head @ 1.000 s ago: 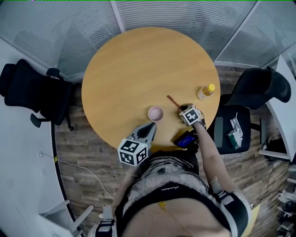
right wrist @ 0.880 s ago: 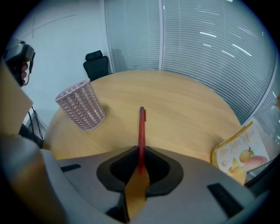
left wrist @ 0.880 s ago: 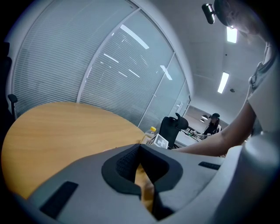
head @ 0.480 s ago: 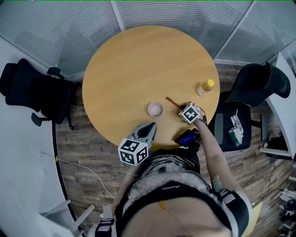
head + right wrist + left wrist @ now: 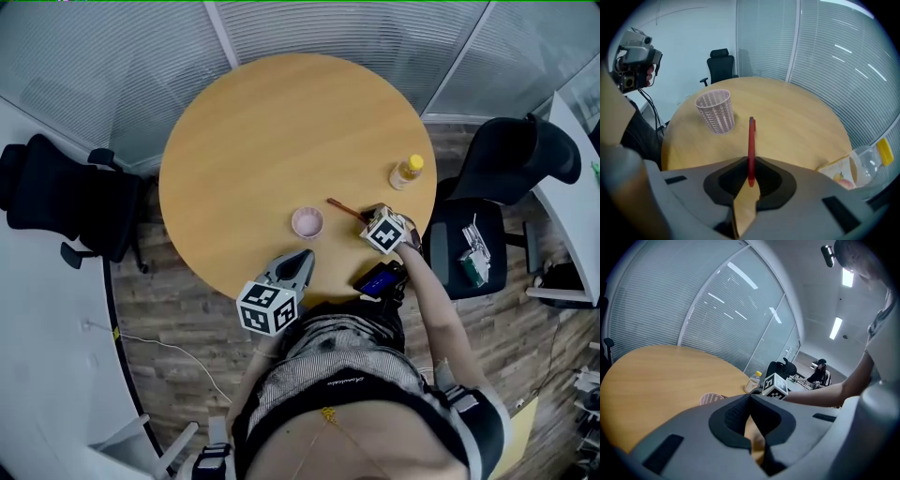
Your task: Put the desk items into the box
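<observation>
carry step: right gripper (image 5: 751, 180) jaws pinch the red pen (image 5: 751, 140); next, drop it into the pink basket (image 5: 716, 111) on the desk (image 5: 262, 131). left gripper (image 5: 750, 401) jaws closed, empty.

**Red pen lifted a little**

The right gripper (image 5: 367, 217) has risen slightly above the round table (image 5: 272, 131), taking the red pen (image 5: 344, 210) up with it. Its marker cube has rolled a bit, and the pen's free end has swung closer to the pink mesh cup (image 5: 307, 222). The head view has drifted too, so the table now sits further left.
</observation>
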The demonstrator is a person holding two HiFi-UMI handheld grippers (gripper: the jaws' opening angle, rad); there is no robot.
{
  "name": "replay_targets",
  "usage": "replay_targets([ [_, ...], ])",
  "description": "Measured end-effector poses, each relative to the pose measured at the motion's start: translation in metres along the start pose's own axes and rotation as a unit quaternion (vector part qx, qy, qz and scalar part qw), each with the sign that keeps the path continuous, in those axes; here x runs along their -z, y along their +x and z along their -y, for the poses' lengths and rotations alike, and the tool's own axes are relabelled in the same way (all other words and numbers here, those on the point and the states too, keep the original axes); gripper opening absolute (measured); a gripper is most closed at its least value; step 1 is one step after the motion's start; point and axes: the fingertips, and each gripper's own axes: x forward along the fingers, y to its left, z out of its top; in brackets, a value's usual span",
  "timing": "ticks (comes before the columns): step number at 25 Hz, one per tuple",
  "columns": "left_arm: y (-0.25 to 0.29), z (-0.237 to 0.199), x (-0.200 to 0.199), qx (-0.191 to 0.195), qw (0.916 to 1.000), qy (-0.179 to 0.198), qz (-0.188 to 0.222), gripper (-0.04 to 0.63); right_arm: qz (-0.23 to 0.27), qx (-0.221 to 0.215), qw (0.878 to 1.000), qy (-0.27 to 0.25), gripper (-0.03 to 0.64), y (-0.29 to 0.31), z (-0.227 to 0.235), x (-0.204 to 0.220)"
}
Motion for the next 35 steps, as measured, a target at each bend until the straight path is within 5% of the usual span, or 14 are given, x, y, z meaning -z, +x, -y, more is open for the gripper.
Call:
replay_targets([
  [22,-0.006,-0.01,-0.002,-0.009,0.9999,0.007,0.001,0.018,0.095,0.007,0.995,0.012,0.06,-0.091,-0.021,-0.069],
  [35,-0.007,-0.022,-0.005,-0.013,0.9999,-0.001,0.003,0.018,0.095,-0.007,0.995,0.022,0.06,-0.098,-0.028,-0.079],
])
